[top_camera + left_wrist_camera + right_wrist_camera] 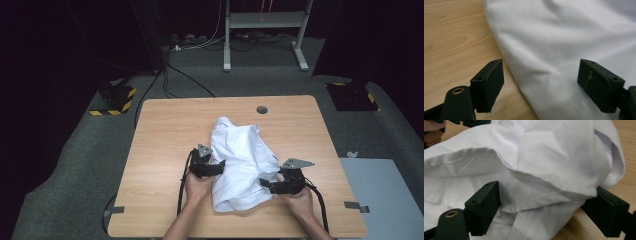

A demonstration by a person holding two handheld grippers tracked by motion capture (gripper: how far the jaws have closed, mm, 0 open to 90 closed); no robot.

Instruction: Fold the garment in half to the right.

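A crumpled white garment [241, 160] lies in a heap on the middle of the wooden table [165, 135]. My left gripper [216, 167] stands open at its left edge; in the left gripper view the white cloth [564, 50] lies between the spread jaws and beyond them. My right gripper [267, 184] is open at the heap's lower right side. In the right gripper view a hemmed fold of the garment [544, 167] hangs over the gap between the wide jaws, and the right jaw is partly covered by it.
A round cable hole [262, 109] sits near the table's far edge. A metal stand [263, 30] and cables [175, 75] are on the floor behind the table. A grey panel [380, 195] lies at the right. Bare wood surrounds the heap.
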